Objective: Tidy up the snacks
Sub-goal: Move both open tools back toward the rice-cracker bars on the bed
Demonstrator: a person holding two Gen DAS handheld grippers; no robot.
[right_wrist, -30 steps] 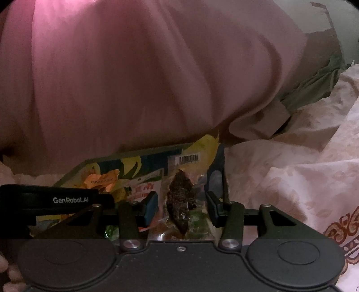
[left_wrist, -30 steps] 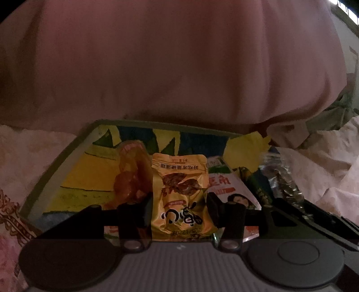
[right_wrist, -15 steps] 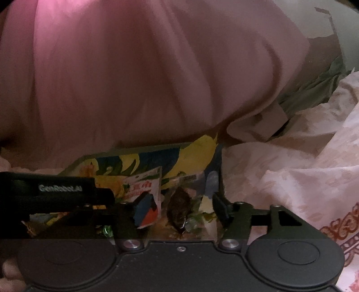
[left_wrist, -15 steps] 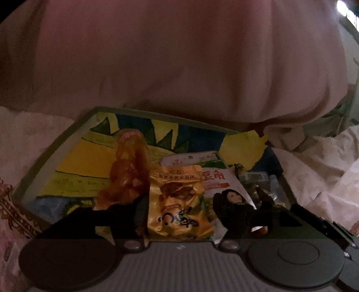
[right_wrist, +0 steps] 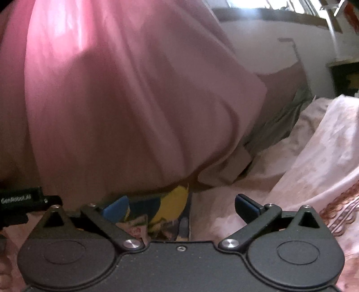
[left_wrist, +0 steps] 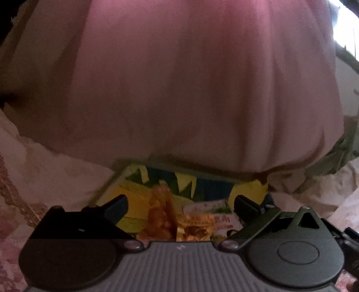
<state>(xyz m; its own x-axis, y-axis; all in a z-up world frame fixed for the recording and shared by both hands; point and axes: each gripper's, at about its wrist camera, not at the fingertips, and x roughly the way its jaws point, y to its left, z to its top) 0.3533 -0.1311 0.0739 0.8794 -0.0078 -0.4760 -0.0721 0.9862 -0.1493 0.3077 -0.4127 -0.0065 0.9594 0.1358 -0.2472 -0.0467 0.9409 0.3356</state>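
Observation:
A shallow box [left_wrist: 116, 178] with a yellow, blue and green printed inside lies on the bed. In it lie an orange clear packet [left_wrist: 160, 213], a yellow snack packet [left_wrist: 197, 226] and a white and green packet [left_wrist: 213, 205]. My left gripper [left_wrist: 180, 205] hangs above them, its jaws opening wide, nothing pressed between the pads. My right gripper [right_wrist: 180, 205] is above the box's right corner [right_wrist: 172, 202], jaws opening wide too, with nothing held. The dark snack packet is hidden in the right wrist view.
A big pink quilt [left_wrist: 190, 89] rises right behind the box. Pale patterned bedding [right_wrist: 303, 168] spreads to the right and at the left [left_wrist: 33, 161]. The left gripper's body [right_wrist: 20, 200] shows at the left edge of the right wrist view. A window [right_wrist: 280, 5] glows at top right.
Both grippers let go of their packets, spread wide and rose back from the box. The yellow packet and the dark snack packet stayed in the box.

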